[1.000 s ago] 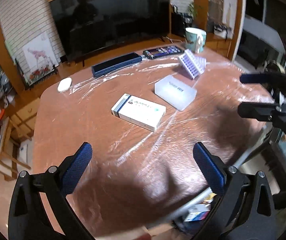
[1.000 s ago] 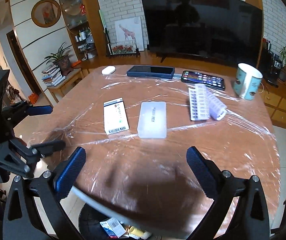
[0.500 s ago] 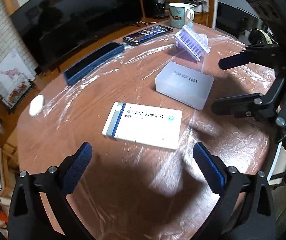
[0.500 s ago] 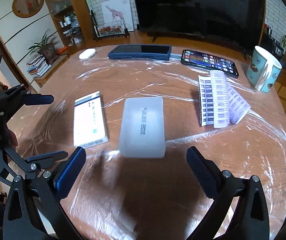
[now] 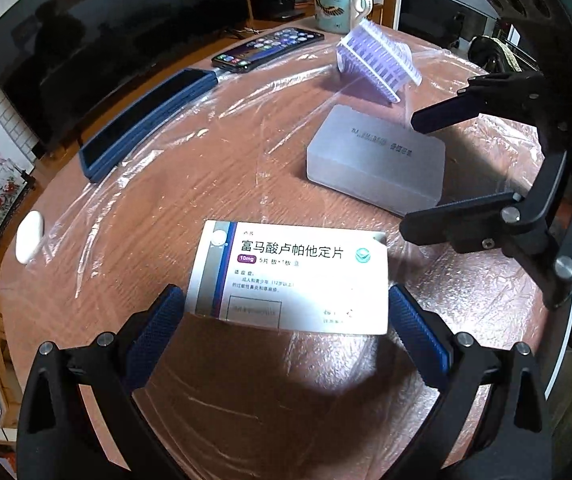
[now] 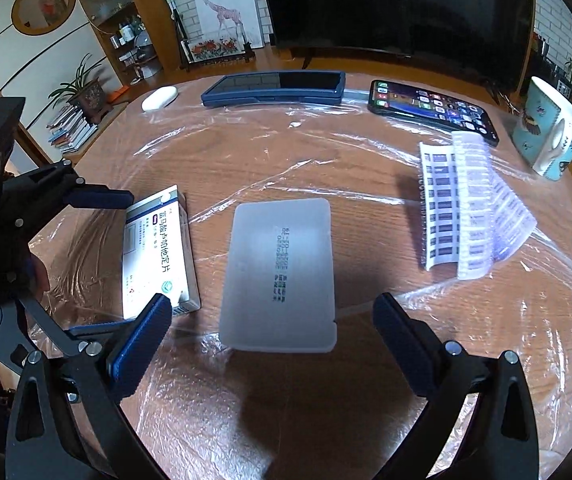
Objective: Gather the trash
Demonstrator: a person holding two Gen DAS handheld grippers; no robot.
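While a round wooden table [image 6: 286, 152] wrapped in clear film fills both views, a dark television [image 6: 398, 4] is seen behind it. Near the far edge a blue-cased tablet [image 6: 274, 86], a lit phone [image 6: 430, 110] and a patterned mug [image 6: 546, 132] are laid out, with a curled blister sheet [image 6: 470, 204] nearer. A frosted plastic case [image 6: 280, 276] is framed by the spread right gripper [image 6: 272, 338], not touched. Just beside it, the white medicine box [image 5: 290, 276] is bracketed end to end by the left gripper [image 5: 286, 328], jaws wide; contact cannot be told. A small white earbud case [image 5: 28, 236] lies apart.
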